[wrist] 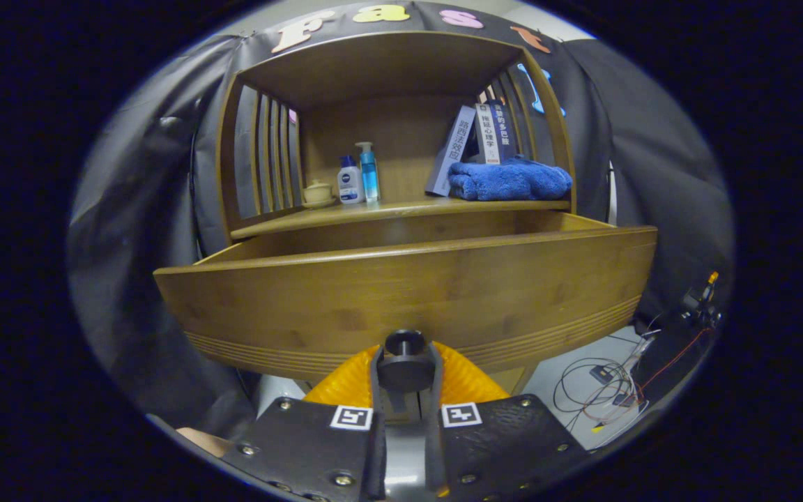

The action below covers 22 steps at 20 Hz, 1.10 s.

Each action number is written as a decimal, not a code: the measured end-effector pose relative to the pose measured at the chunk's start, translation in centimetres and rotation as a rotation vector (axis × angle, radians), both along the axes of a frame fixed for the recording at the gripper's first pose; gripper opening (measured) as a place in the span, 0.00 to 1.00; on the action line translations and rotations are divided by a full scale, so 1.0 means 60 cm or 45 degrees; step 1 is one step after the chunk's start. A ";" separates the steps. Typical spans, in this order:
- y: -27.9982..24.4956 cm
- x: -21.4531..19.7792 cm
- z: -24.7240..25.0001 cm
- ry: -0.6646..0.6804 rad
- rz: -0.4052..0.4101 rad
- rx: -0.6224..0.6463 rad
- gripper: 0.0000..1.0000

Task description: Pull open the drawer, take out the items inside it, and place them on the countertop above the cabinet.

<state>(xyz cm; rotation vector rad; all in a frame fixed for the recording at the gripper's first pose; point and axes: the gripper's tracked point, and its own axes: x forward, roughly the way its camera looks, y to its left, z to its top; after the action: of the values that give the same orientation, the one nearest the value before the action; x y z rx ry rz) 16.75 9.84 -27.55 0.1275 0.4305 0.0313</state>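
- The gripper (405, 373) has its two fingers closed narrowly on the dark round knob (405, 343) of the drawer (408, 293), one finger pressing each side of the knob's stem
- The knob sits at the middle of the drawer's wooden front panel, near that panel's lower edge, just ahead of the fingertips
- The drawer stands pulled out from the cabinet (394, 125); its top rim shows as a long curved band, with the side walls running back to the cabinet (the inside of the drawer is hidden behind the front panel, so what lies in it cannot be told)
- Above the drawer is the countertop (401, 209), a wooden shelf under a roofed frame with slatted sides
- Toward the countertop's left end: a small lidded cup (318, 193), a white bottle (350, 181) and a blue pump bottle (369, 173), close together
- Toward its right end: a folded blue towel (509, 180), with leaning books (475, 139) just behind it
- On the floor to the right of the drawer, loose cables (607, 390)
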 end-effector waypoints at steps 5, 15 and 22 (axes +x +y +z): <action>-0.004 -0.064 -0.004 0.017 0.018 -0.009 0.22; -0.013 -0.110 0.035 0.059 0.054 0.007 0.53; -0.001 -0.020 0.214 -0.077 0.147 -0.040 0.66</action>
<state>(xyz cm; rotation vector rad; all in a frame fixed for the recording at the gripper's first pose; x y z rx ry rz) 15.53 9.76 -14.73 0.0704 0.3776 0.1418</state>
